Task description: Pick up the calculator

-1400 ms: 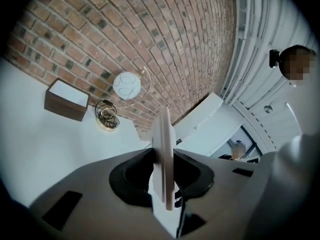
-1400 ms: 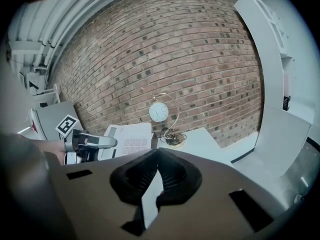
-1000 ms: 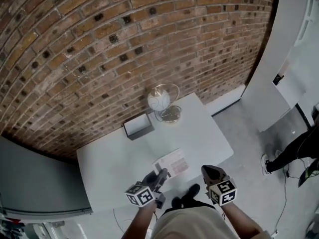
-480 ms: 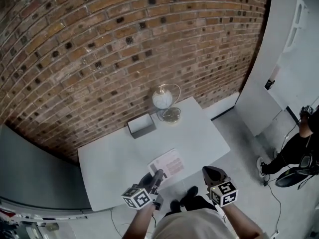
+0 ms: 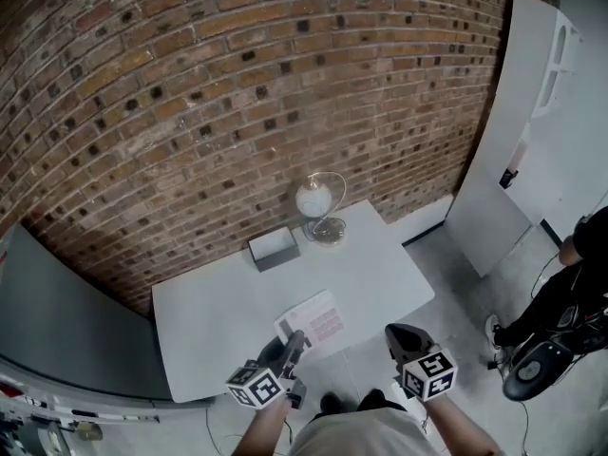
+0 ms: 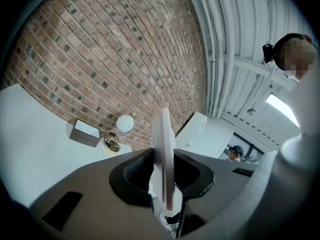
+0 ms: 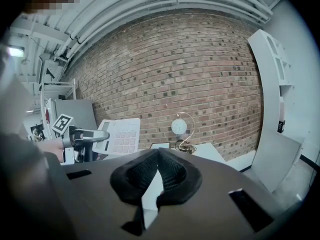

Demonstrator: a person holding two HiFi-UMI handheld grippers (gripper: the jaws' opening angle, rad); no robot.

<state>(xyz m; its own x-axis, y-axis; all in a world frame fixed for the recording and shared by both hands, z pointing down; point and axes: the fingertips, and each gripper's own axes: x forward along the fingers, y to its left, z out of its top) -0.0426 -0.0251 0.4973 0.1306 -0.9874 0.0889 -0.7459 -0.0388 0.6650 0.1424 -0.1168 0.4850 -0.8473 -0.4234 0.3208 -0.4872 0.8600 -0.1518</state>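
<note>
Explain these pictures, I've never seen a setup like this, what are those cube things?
No robot here: a person holds a gripping tool in each hand. One picture comes from a camera on their head, looking down; the other two from cameras on the tools, looking along the jaws. The left tool is clamped on a flat white calculator with pink keys, held clear of the white table. The right tool is shut and empty. On the table sit a grey box and a round white ornament on a wire stand.

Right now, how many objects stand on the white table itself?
2: a grey box and a globe ornament beside it, near the wall. The calculator is held aloft by the left gripper.
</note>
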